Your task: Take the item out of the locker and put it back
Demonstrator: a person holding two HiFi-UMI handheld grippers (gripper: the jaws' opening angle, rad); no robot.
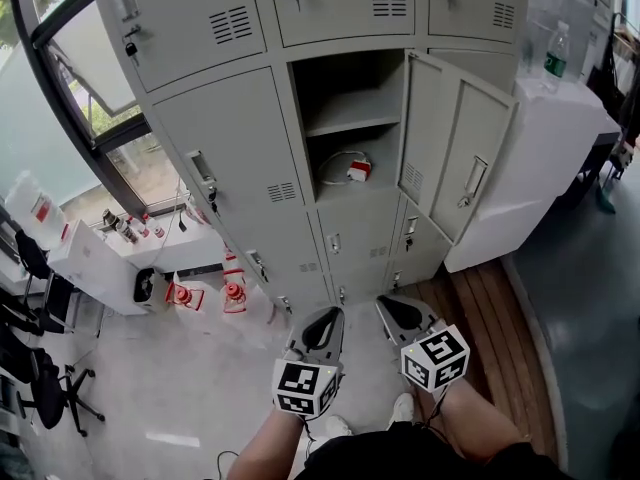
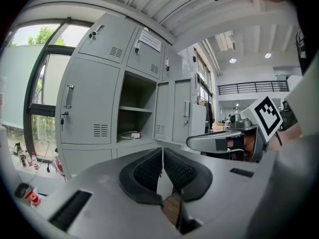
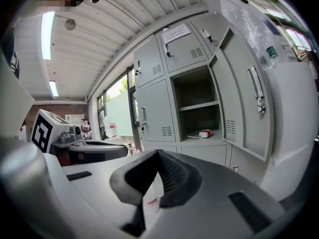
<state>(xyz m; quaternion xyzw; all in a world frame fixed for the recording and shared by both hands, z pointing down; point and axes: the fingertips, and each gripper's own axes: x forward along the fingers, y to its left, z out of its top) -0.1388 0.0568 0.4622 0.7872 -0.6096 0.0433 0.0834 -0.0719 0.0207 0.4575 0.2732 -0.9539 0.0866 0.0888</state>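
Left claw (image 2: 162,159), right claw (image 3: 158,156) closed, empty. Item (image 1: 359,171) well ahead; we judge light, rigid; grip box sides.

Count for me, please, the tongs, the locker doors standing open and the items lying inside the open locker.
Tongs: 2 (left tongs, right tongs)
Open locker door: 1
Red-and-white item inside the locker: 1
Total: 4
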